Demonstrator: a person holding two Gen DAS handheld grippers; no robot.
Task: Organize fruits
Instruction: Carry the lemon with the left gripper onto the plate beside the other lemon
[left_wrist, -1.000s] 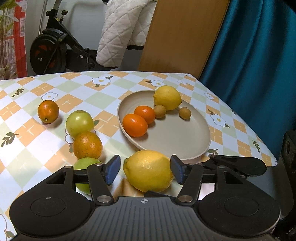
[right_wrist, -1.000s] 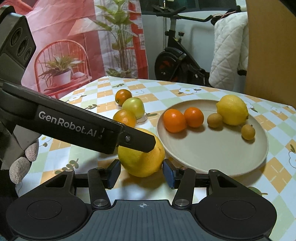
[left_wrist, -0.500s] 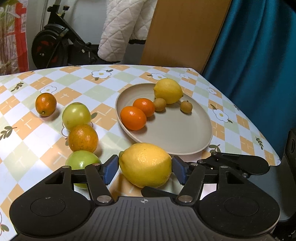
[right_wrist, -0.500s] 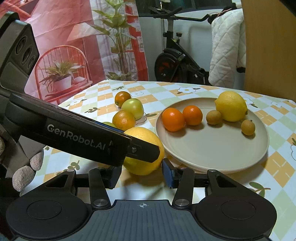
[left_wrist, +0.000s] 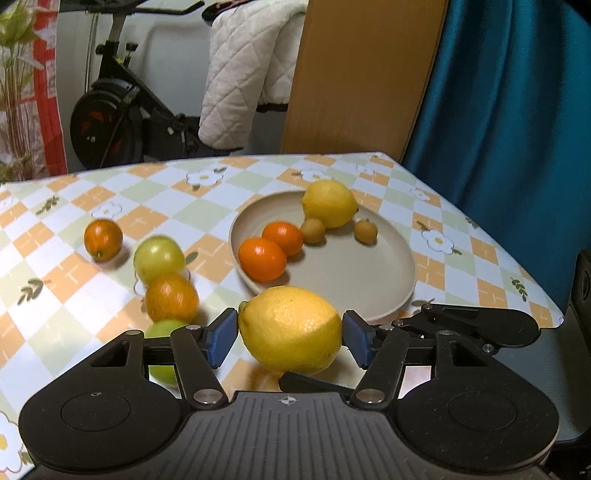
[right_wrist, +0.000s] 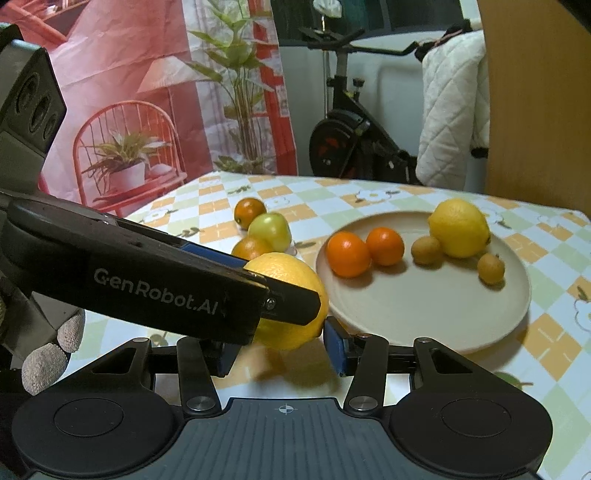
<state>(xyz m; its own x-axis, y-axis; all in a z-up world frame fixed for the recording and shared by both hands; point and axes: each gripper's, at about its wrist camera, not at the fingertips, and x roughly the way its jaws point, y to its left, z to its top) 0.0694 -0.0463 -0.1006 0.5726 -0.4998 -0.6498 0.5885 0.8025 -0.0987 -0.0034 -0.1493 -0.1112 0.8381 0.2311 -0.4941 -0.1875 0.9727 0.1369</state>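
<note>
Left wrist view: left hand-held gripper (left_wrist: 290, 336) clamped on lemon (left_wrist: 290, 330), off the desk.
Right hand-held gripper (right_wrist: 280, 350): apart, empty.
Next: carry lemon over plate (left_wrist: 369, 291), release.

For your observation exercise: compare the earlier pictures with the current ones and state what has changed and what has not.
The left gripper has closed on the big lemon and raised it off the cloth, level with the plate rim. The right gripper stays open beneath it. The other fruit has not moved.
</note>
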